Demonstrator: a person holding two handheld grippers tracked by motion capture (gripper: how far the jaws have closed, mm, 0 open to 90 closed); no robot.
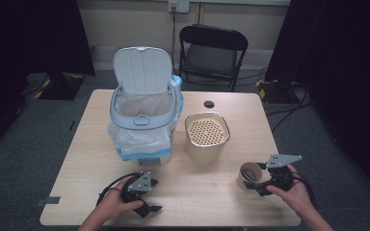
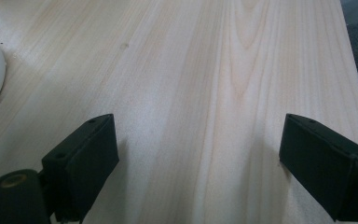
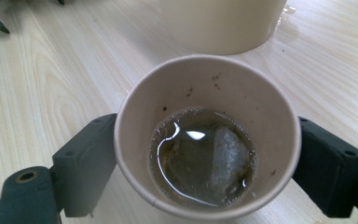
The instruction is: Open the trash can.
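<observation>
Here the right gripper clasps a paper cup of tea between its jaws; the left gripper gapes wide over bare table, holding nothing.

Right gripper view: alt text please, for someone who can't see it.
A paper cup sits between the two black jaws of the right gripper, one jaw at each side of its wall. It holds a little dark liquid with a soaked tea bag in it. Behind it on the pale wooden table stands a beige container.
</observation>
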